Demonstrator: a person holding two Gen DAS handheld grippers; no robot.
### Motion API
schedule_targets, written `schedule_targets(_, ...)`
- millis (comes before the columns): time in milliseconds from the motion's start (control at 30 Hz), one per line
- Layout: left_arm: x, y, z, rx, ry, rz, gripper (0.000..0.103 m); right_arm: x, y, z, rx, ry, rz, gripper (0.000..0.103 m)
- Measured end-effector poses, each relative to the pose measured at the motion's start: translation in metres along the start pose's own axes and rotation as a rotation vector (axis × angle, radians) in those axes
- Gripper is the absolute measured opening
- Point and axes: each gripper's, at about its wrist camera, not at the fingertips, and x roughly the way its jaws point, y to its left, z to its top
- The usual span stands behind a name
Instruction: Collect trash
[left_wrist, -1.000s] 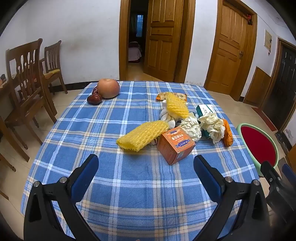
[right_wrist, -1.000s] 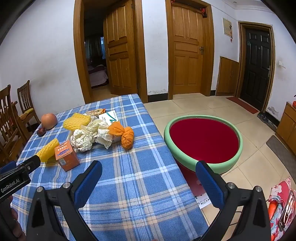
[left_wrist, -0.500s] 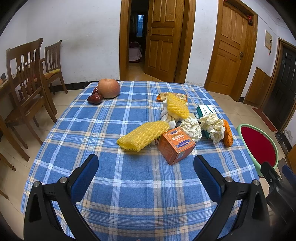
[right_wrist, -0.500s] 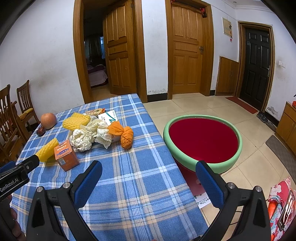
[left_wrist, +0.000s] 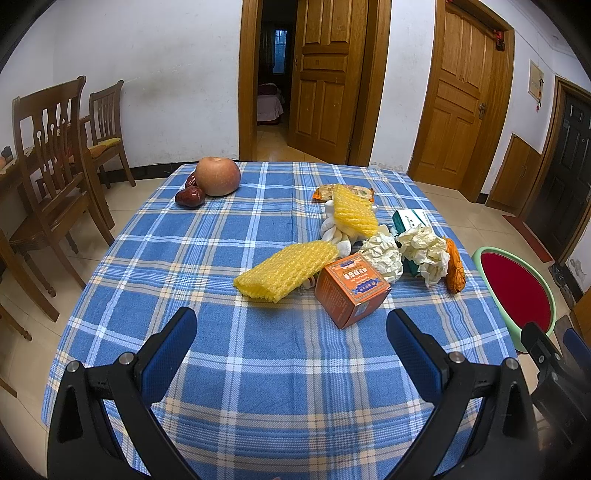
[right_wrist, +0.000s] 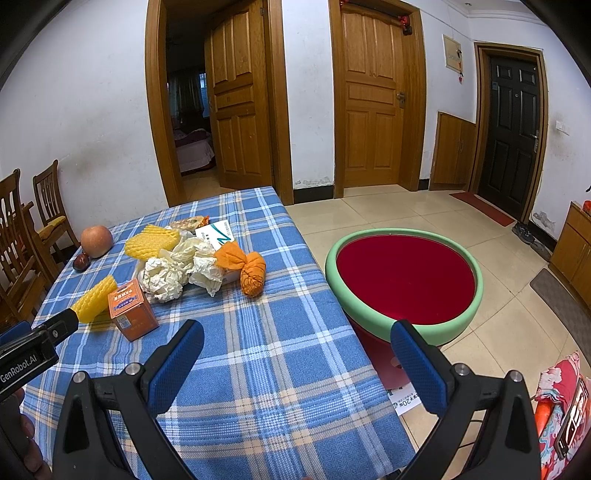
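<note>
Yellow foam netting (left_wrist: 286, 271), an orange carton (left_wrist: 351, 290), two crumpled white paper balls (left_wrist: 402, 251), an orange mesh bundle (left_wrist: 453, 270), a second yellow net (left_wrist: 354, 215), a snack wrapper (left_wrist: 343, 192) and a white-and-green box (left_wrist: 410, 218) lie clustered on the right half of the blue plaid desk (left_wrist: 221, 258). An apple (left_wrist: 217, 175) with red dates (left_wrist: 190, 195) just beside it sits apart at the far left corner. A green-rimmed red basin (right_wrist: 404, 275) stands beside the desk's right edge. The left gripper (left_wrist: 291, 339) and right gripper (right_wrist: 295, 350) hover over the desk's near edge, fingers spread wide and holding nothing. Wooden chairs (left_wrist: 55, 155) stand to the left.
</note>
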Motion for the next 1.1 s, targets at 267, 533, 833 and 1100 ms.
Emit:
schedule_targets(267,0.0000,0.0001,0.0000,0.000,-0.001,0.000,0.101,-0.0002,-0.0004,0.0005,0.001,0.000,0.000,0.103)
schedule_targets(533,0.0000,0.0001,-0.0001,0.000,-0.001,0.000,0.101,-0.0005,-0.0012,0.0014,0.001,-0.001,0.000,0.103)
schedule_targets(833,0.0002,0.0002,0.0000,0.001,-0.002,0.000,0.101,-0.0006,-0.0016,0.0017,0.002,-0.001,0.000,0.103)
schedule_targets(1100,0.0003,0.0003,0.0000,0.001,-0.003,0.000,0.101,0.0006,-0.0021,0.0011,0.002,0.000,0.001,0.103)
